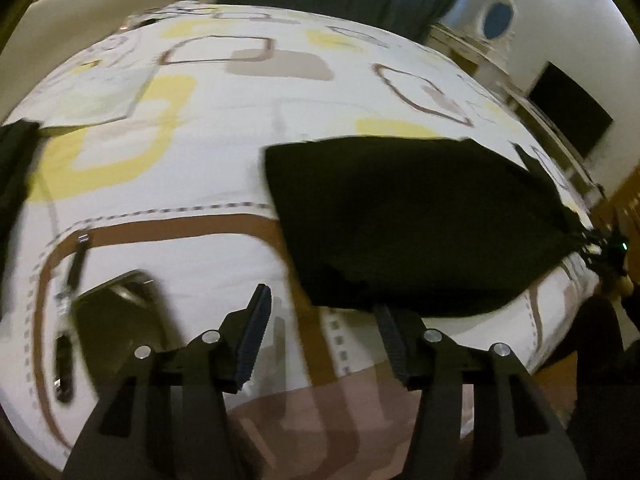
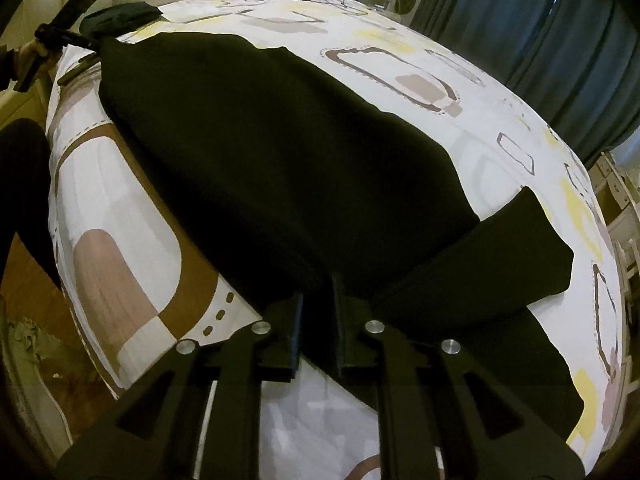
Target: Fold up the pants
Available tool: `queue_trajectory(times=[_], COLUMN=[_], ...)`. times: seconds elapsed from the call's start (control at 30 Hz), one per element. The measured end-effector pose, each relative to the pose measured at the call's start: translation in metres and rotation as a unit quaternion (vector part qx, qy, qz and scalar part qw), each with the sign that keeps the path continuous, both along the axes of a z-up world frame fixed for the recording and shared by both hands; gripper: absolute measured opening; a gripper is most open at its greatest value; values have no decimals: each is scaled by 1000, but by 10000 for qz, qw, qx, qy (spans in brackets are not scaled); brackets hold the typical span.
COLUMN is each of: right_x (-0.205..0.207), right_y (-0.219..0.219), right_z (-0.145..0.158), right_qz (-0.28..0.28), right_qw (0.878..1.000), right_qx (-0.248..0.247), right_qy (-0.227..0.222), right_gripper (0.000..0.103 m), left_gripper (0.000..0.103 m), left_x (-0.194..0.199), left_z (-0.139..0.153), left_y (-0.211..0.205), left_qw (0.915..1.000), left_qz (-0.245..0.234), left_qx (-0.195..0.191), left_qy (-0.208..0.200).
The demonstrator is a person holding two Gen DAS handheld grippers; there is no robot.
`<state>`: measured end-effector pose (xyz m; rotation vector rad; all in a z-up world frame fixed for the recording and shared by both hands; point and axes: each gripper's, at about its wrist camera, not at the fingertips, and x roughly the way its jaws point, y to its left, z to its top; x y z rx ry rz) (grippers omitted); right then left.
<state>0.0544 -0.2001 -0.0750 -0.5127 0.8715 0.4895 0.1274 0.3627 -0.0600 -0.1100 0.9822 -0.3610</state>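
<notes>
Left wrist view, left to right: a dark strip of fabric (image 1: 16, 168) lies at the left edge of the bed (image 1: 224, 152), which is covered by a white bedsheet printed with yellow, brown and grey rounded rectangles. A folded pale printed cloth (image 1: 100, 92) rests on the sheet beyond it. Nearer the camera, a dark glossy flat object (image 1: 116, 312) lies on the sheet; blur prevents identification. The left claw (image 1: 320, 312) occupies the lower centre with its jaws spread apart. Nothing sits between them except bedsheet. Its right-hand finger (image 1: 390, 336) meets the near edge of the black fabric pants (image 1: 408, 224), which lie flat on the bed right of centre. At the pants' far right corner the other claw is visible, small and blurred. A dark flat screen (image 1: 572, 112) stands against the wall at right.

Right wrist view, left to right: a hand (image 2: 32, 54) at the upper left holds the left claw's black body beside the far corner of the pants (image 2: 280, 152). The pants run diagonally across the bed (image 2: 120, 208) from upper left to lower right, with one folded section (image 2: 500, 248) lying toward the right. The right claw (image 2: 318, 292) sits at lower centre, jaws nearly pressed together, leaving a narrow gap. Its fingertips reach the pants' near edge; whether fabric is pinched cannot be determined. Dark blue-grey curtains (image 2: 540, 12) hang at upper right.
</notes>
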Motion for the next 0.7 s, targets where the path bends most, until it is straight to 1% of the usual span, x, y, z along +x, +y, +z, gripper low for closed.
queue_trajectory(times=[0.07, 0.1, 0.17, 0.23, 0.27, 0.3, 0.33, 0.37, 0.4, 0.47, 0.53, 0.6, 0.67, 0.7], right_x=[-1, 0, -1, -3, -4, -6, -7, -8, -9, -10, -6, 8, 29, 47], right_y=[1, 1, 1, 1, -1, -2, -4, -6, -7, -14, -26, -44, -64, -76], right_z=[0, 0, -1, -1, -1, 0, 2, 4, 6, 14, 27, 46, 66, 77], right_qz=[-3, 4, 31, 53, 66, 62, 46, 27, 1, -97, -301, -644, -1044, -1307], right_qw=[10000, 10000, 10000, 9999, 9999, 9999, 9999, 9999, 10000, 9999, 9989, 9955, 9893, 9841], right_qx=[-12, -28, -79, -134, -134, -128, -117, -97, -88, 87, 358, 698, 1022, 1203], right_qy=[4, 24, 39, 41, 47, 47, 43, 37, 26, 74, 77, 56, 2, 31], right_gripper=[13, 14, 18, 23, 24, 24, 24, 25, 28, 29, 38, 43, 46, 53], left_gripper=[53, 53, 53, 53, 53, 55, 59, 60, 61, 61, 61, 61, 61, 61], left_x=[-4, -7, -12, -14, -14, -10, -8, -4, 1, 9, 19, 28, 37, 40], left_z=[7, 15, 29, 47, 52, 60, 63, 64, 63, 55, 42, 25, 10, 1], left_y=[4, 4, -2, -12, -15, -20, -25, -31, -42, -60, -84, -107, -122, -130], left_qw=[9996, 9990, 9975, 9944, 9932, 9913, 9901, 9891, 9886, 9898, 9925, 9948, 9963, 9964], left_qz=[204, 275, 291, 270, 267, 261, 216, 139, 59, -90, -232, -314, -294, -259], left_qx=[-99, -196, -301, -498, -587, -759, -910, -1044, -1127, -1153, -1011, -860, -778, -788], left_qy=[-139, -280, -570, -890, -967, -1041, -1049, -1031, -994, -834, -651, -446, -224, -146])
